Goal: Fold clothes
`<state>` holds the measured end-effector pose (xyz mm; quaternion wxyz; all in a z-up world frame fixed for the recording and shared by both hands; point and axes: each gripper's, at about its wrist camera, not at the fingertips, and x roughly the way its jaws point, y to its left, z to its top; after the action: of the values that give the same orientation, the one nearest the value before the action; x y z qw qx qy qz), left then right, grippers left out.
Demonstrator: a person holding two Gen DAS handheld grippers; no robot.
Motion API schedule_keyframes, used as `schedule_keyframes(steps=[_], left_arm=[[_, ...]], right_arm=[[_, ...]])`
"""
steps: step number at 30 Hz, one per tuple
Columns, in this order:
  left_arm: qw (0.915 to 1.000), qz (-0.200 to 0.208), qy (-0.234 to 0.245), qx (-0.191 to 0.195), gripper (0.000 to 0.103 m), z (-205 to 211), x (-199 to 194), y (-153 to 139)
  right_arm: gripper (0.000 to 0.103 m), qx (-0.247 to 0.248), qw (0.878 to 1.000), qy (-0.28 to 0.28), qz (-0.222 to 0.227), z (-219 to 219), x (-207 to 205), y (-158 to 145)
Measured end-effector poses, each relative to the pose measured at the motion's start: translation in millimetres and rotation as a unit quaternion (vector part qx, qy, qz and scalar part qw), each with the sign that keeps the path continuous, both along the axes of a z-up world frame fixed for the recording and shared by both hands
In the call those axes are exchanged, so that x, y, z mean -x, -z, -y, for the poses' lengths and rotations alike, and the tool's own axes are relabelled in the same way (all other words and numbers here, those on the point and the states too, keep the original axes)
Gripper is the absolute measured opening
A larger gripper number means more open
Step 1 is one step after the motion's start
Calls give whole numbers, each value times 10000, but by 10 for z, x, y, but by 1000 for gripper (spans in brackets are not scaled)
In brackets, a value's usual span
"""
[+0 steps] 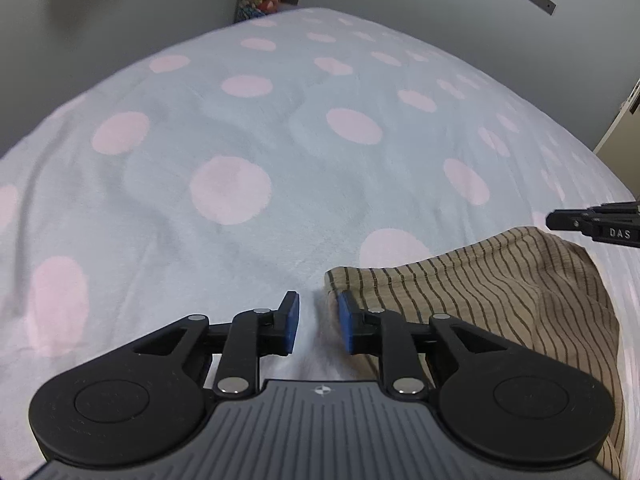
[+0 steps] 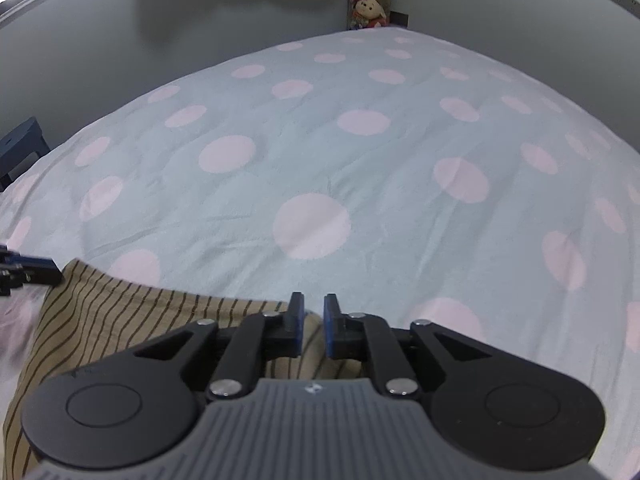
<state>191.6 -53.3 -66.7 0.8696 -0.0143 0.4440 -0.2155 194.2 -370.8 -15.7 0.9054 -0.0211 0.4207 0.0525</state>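
Tan striped cloth [image 1: 500, 292] lies on the spotted bed cover [image 1: 240, 140], its edge just right of the left gripper [image 1: 318, 322] and under the right gripper [image 2: 311, 326], both slightly parted, apparently gripping nothing.

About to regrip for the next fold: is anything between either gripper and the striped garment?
Nothing visible. The left gripper sits at the striped garment's corner, the right gripper over its far edge, jaws slightly apart; only the spotted blanket lies around.

Left tool [image 1: 318, 314] and right tool [image 2: 312, 316]: jaws apart, empty.
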Motion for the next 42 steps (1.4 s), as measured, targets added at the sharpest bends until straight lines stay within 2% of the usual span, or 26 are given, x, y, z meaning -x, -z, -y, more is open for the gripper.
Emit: schedule_keyframes(steps=[7, 9, 11, 14, 18, 20, 22, 25, 28, 30, 33, 36, 42], left_arm=[[9976, 550, 359, -210, 19, 53, 547, -273], [9954, 696, 568, -324, 23, 129, 779, -336], [9923, 862, 771, -438, 33, 207, 1036, -386], [9868, 1175, 912, -645, 49, 316, 1441, -450], [9808, 1278, 1264, -762, 51, 442, 1868, -493], [9760, 1407, 1421, -858, 57, 492, 2065, -509], [9678, 1577, 1674, -1018, 58, 554, 2260, -522], [9569, 1749, 2015, -1145, 58, 614, 2514, -532], [9505, 1857, 2279, -1005, 58, 619, 2738, -526], [9474, 1858, 2414, -982, 58, 625, 2869, -508], [9428, 1751, 2669, -963, 58, 633, 3014, -456], [9363, 1674, 2945, -923, 58, 627, 3165, -419], [9079, 1773, 3673, -969, 57, 602, 3414, -353]], right_arm=[[25, -9, 9996, -266, 109, -68, 582, -224], [29, -45, 9991, -410, 120, -141, 819, -254], [34, -81, 9984, -553, 131, -213, 1056, -284], [34, -98, 9968, -789, 117, -355, 1448, -272], [34, 41, 9944, -1032, 219, -549, 1983, -231], [34, 83, 9929, -1153, 282, -626, 2233, -198], [46, 106, 9918, -1224, 364, -699, 2480, -165], [63, 459, 9880, -1333, 632, -822, 2842, -123], [65, 857, 9819, -1429, 899, -909, 3133, -92], [70, 980, 9785, -1567, 909, -953, 3272, -66], [73, 1313, 9650, -2033, 1005, -1070, 3502, -33], [77, 1842, 9454, -2435, 1142, -1179, 3672, -12], [77, 2257, 9188, -3050, 1089, -1294, 3904, 40]])
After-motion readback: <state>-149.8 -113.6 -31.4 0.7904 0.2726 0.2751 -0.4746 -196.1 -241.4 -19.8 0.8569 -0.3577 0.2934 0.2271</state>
